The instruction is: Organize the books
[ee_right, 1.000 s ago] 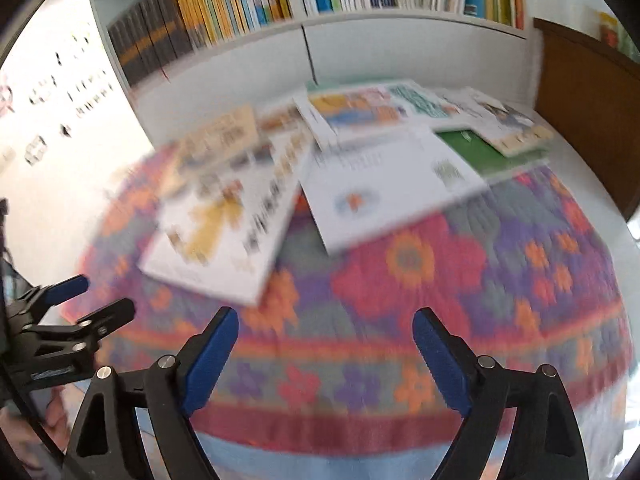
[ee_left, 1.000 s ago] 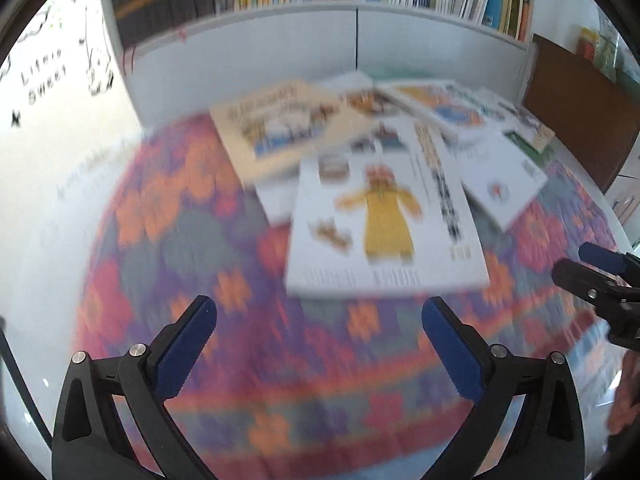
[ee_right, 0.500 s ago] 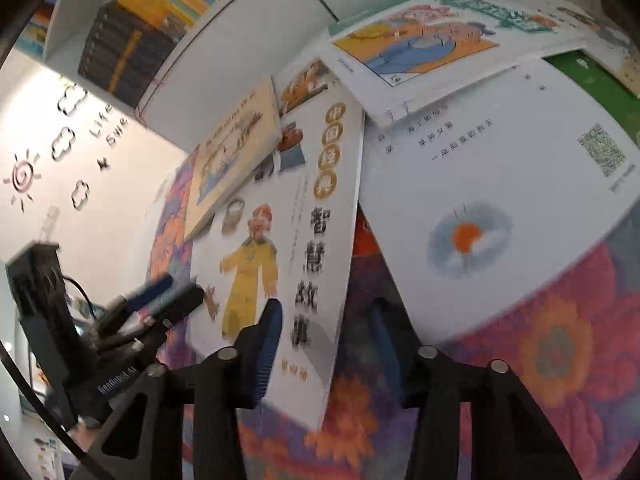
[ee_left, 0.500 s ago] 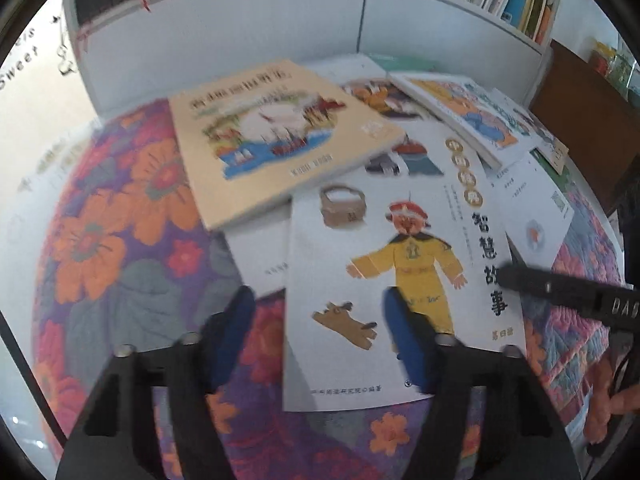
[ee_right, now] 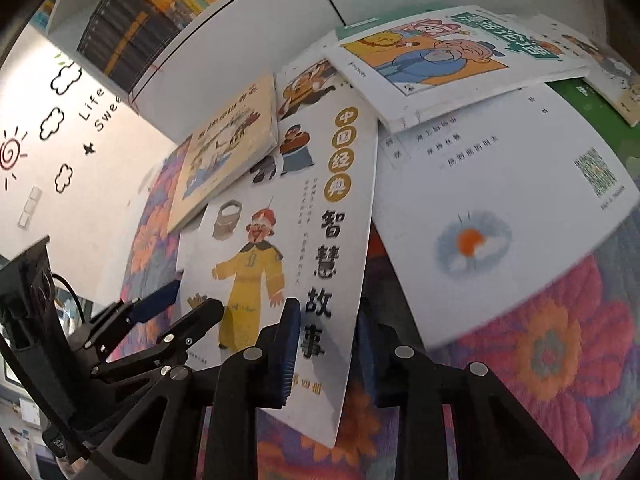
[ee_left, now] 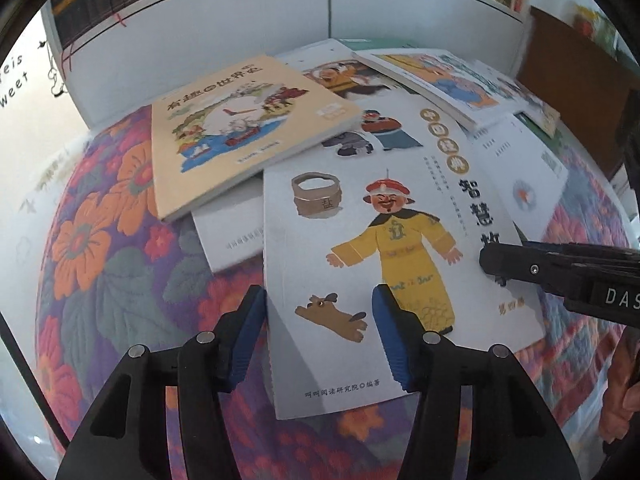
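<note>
A flowery cloth (ee_left: 100, 264) covers the counter, and a messy pile of books lies on it, in front of a white bookshelf (ee_left: 240, 12) along the far edge. The biggest book near the front is the white picture book (ee_left: 360, 240) with a man in a yellow robe on its cover. It lies flat on top of the pile. Its long side runs from the near edge of the counter back toward the shelf. A tan book (ee_left: 240, 120) lies partly on its far left corner, and a white book with an orange sun (ee_right: 480, 220) sits just to its right.

Both hands are at this same book, one on each long side. The left gripper (ee_left: 318, 332) is at the book's left edge near the front corner. Its fingers (ee_left: 248, 332) have just been closing, with the book's edge between them, one on top of the cover and one out past the edge. I cannot tell if they press on it yet. The right gripper (ee_right: 328, 348) is at the right edge. Its fingers (ee_right: 288, 352) have also been closing, and the thin edge of the book stands between them. The gap is small, but I cannot tell if they pinch it.

I think the next move is to lift the book by both sides. The tan book resting on the far corner could slide.
</note>
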### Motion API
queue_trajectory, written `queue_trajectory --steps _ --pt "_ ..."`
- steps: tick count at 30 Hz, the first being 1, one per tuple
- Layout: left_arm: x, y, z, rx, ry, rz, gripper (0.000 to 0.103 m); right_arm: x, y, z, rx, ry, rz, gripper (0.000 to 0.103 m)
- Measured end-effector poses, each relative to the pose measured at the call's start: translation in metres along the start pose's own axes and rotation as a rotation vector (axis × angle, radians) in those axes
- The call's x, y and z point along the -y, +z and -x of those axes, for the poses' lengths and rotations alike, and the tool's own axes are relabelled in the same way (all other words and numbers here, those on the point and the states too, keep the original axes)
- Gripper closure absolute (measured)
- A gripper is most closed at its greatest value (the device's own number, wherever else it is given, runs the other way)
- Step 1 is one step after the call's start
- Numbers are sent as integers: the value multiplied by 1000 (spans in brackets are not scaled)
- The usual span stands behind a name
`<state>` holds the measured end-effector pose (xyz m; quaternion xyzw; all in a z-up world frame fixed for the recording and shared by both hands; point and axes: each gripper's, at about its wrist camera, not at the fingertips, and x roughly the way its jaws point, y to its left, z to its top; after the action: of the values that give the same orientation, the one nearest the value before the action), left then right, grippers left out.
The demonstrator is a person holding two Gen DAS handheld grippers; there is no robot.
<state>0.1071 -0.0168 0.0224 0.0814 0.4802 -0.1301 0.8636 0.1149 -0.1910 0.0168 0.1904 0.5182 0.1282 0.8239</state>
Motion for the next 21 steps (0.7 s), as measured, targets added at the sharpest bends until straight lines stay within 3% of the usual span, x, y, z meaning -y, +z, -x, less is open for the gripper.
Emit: queue_trajectory --steps 6,11,13,15,21 --pt "17 -29 22 -22 -32 -35 51 -2 -28 14 -34 -24 37 74" --pt "18 -51 32 -37 -133 -108 50 8 -49 30 -124 6 101 73" --pt "4 -44 24 -59 -198 -37 50 21 -44 28 -148 63 60 74" --pt "-7 -35 16 -65 -232 23 57 31 -36 24 -148 105 19 75" --pt "-16 -11 1 -46 -236 75 62 44 -18 15 -104 167 -18 79"
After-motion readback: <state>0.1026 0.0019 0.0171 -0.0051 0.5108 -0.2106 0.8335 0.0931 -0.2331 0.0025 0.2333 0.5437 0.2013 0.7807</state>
